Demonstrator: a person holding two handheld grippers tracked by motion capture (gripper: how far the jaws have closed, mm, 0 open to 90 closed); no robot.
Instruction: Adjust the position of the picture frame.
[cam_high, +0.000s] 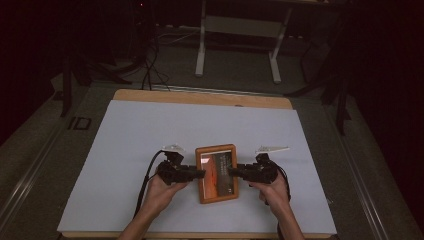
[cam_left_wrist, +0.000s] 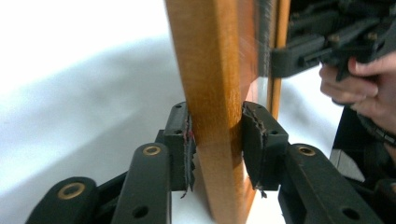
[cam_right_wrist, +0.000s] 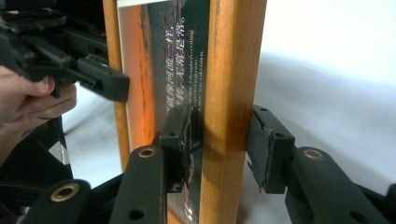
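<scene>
Hands level, tongs flanking frame

Pale Chinese characters are running in columns down the dark part of the picture inside the wooden frame, too small and blurred to read. Nothing else is showing legible writing.

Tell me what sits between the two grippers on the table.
The wooden picture frame lies between the left gripper and the right gripper, seen in the high view. Each gripper view shows its jaws straddling one side rail; the left's pads press the wood.
</scene>
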